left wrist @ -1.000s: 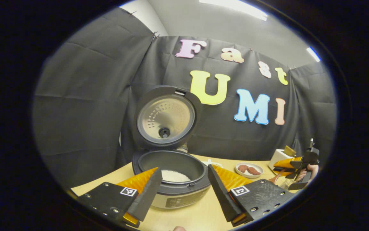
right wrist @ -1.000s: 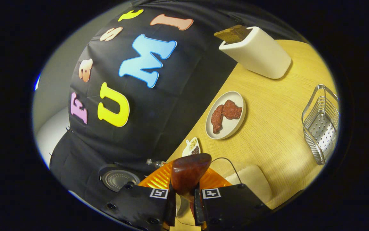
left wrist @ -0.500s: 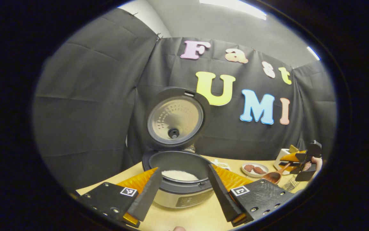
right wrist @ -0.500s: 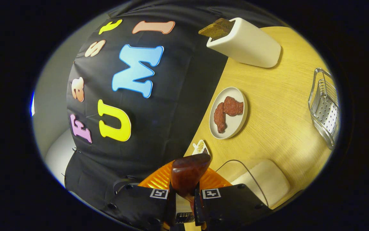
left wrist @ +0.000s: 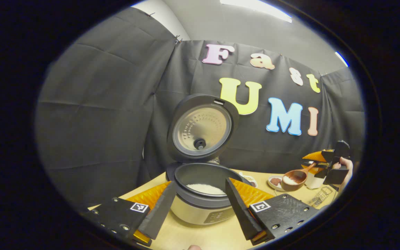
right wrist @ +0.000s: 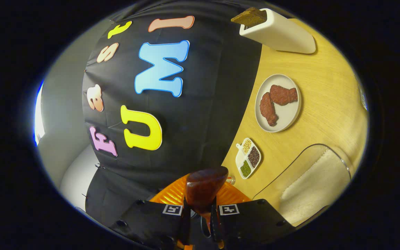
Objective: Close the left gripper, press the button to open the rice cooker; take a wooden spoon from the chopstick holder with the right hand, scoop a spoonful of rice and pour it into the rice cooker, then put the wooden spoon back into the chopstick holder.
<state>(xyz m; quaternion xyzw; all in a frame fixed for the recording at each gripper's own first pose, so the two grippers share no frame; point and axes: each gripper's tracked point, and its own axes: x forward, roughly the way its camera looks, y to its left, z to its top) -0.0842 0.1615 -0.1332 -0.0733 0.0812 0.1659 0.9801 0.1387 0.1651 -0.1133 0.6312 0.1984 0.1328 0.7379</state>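
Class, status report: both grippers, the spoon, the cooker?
Left gripper open, idle. Right gripper shut on brown wooden spoon, rice loaded. Grey rice cooker open. Path clear.

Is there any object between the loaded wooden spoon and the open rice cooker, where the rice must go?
Nothing visible blocks it. In the left gripper view the brown wooden spoon, carrying white rice, hangs in the right gripper, right of the open grey rice cooker. Its round lid stands raised behind the pot.
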